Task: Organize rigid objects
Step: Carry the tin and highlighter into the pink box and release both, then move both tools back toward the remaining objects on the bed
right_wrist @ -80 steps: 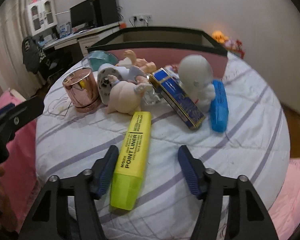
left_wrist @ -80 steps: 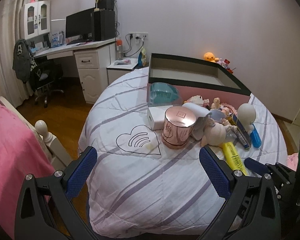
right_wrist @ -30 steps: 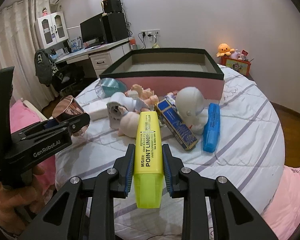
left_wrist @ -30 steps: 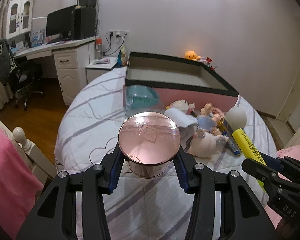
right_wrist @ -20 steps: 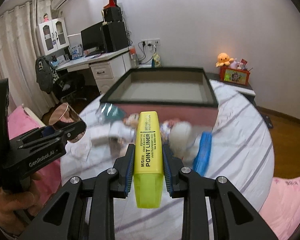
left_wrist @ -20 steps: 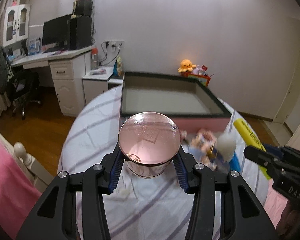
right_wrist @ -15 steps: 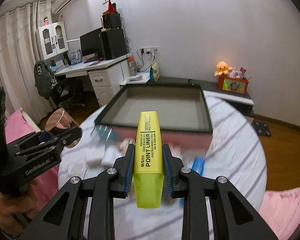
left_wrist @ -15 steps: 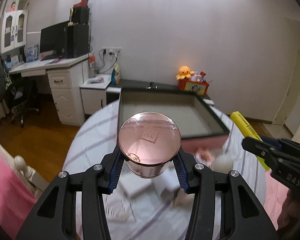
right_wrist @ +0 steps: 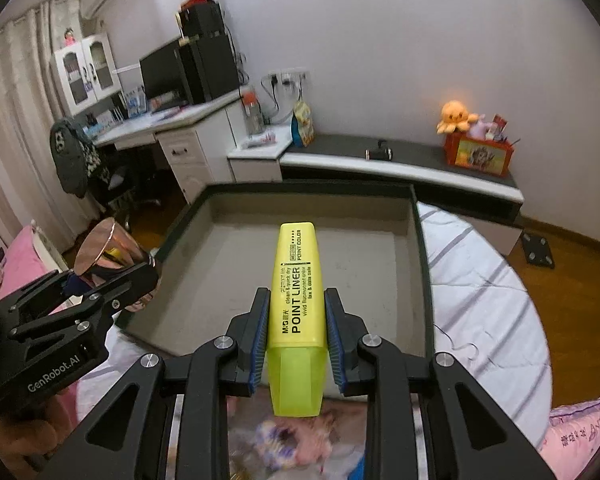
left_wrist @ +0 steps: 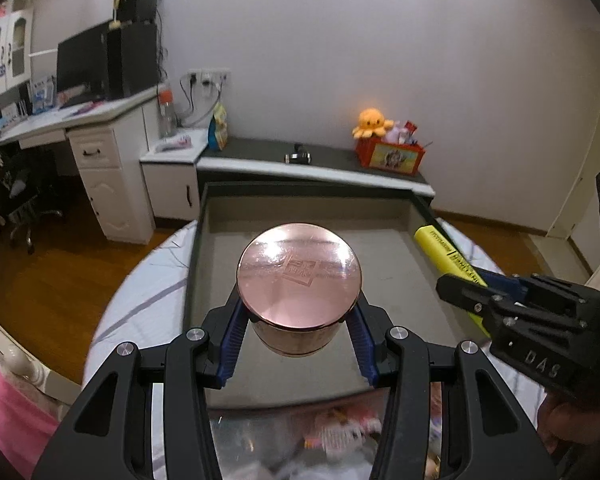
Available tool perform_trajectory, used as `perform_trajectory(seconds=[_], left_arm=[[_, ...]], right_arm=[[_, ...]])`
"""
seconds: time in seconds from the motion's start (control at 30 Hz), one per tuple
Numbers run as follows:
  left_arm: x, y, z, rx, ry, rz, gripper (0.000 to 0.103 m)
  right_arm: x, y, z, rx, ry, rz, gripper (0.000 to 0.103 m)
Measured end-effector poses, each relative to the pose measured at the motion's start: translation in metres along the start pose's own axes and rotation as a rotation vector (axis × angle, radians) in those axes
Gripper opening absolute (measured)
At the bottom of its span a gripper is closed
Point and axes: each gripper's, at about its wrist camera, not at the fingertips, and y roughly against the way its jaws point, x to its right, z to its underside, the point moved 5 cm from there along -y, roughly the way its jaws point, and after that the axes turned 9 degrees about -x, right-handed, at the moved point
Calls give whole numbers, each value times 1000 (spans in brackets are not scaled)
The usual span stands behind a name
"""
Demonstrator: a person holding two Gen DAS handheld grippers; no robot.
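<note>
Two grippers hang side by side above the open tray (left_wrist: 396, 264), a grey-floored box with dark walls on the striped bedspread (right_wrist: 472, 264). On the left, the left gripper (left_wrist: 298, 334) has its blue-padded jaws closed against the sides of a rose-gold round tin (left_wrist: 299, 280), held upright with its lid facing the camera, over the tray's middle. To its right, the right gripper (right_wrist: 296, 338) has its jaws pressed tight on the lower body of a yellow highlighter (right_wrist: 298, 304), which points forward over the tray floor, near the right wall as seen from the left wrist
</note>
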Motion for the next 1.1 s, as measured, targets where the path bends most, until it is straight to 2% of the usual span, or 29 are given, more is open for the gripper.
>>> perform_trajectory(seconds=[0.13,0.27,0.3,0.37,0.43,0.47,0.5,0.53,0.63,0.7,0.97,1.1], left_arm=[[-1,-34,-3,-71,2,-6,48],[-1,-51,-3,-112,4,-20,50],[-1,-52,-3,-116,3,-26,55],[0,-49,-2,-111,10,-39,82],[0,-41,-2,-82,14,-59,93],[0,-35,-2,-64,19,-64,98],[-3,-29,-2,-53,22,-71,101],[-3,-23,-1,-42,24,-85,103],[-4,-4,3,-10,30,-118,103],[-5,11,10,11,39,-139,103],[-10,61,42,54,79,-188,103],[-14,80,58,65,92,-177,103]], right_arm=[[9,-28,-2,-50,-14,-6,27],[18,-45,-1,-91,-27,-10,27],[18,-46,-1,-98,-30,-13,27],[21,-48,1,-102,-36,-19,28],[25,-46,0,-97,-47,-29,48],[26,-44,0,-90,-49,-32,72],[28,-41,0,-82,-49,-28,79],[29,-36,1,-71,-49,-33,82],[30,-21,2,-29,-56,-40,89],[30,-10,5,-3,-55,-55,103],[18,25,15,59,-42,-110,103],[12,40,24,82,-40,-87,103]])
